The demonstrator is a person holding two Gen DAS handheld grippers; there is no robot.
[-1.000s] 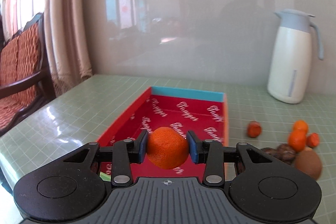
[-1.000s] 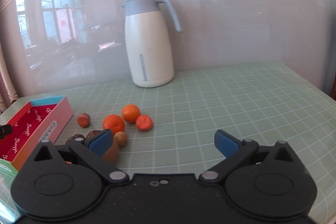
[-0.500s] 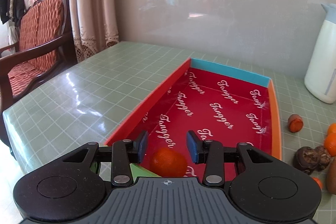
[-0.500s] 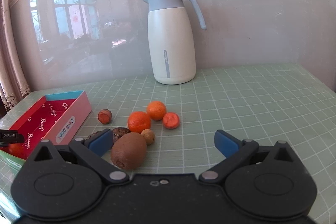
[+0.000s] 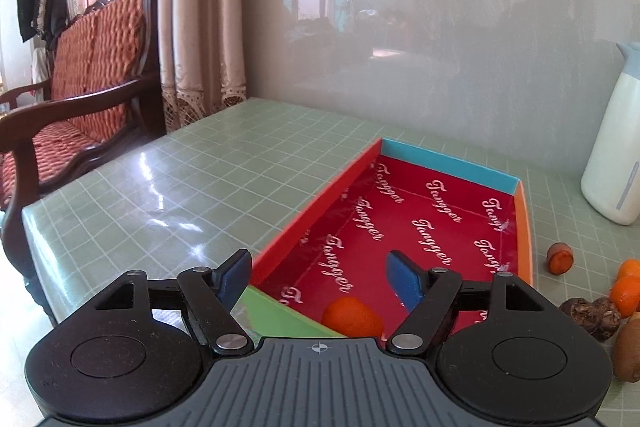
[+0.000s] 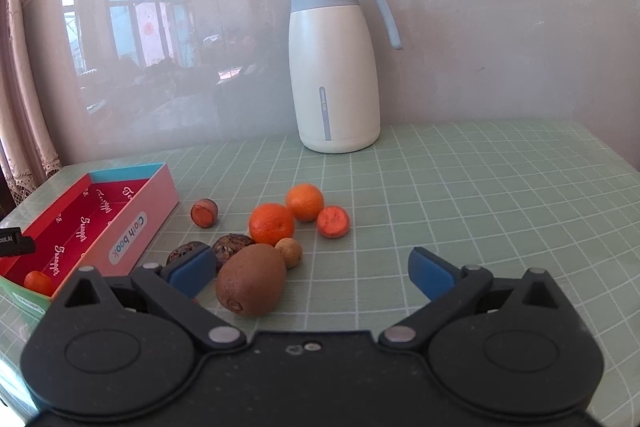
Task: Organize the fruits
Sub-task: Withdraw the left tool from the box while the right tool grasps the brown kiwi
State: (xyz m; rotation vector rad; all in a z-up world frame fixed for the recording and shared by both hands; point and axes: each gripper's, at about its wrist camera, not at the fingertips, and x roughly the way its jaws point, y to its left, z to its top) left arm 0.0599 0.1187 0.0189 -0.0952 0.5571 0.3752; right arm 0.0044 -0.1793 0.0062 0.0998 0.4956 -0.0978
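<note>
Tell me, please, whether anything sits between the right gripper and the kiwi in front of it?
Nothing visible does. The kiwi lies on the table just ahead of the open right gripper, near its left finger, with no fruit in front of it; the other fruits lie behind it.

Glossy grey wall [image 5: 460, 39] mirrors window; lace-edged curtains [image 5: 200, 7], red-cushioned wooden bench [image 5: 80, 75], green grid tabletop [image 5: 200, 187].

Small orange [image 5: 352, 317] in red-lined box [image 5: 448, 167]
</note>
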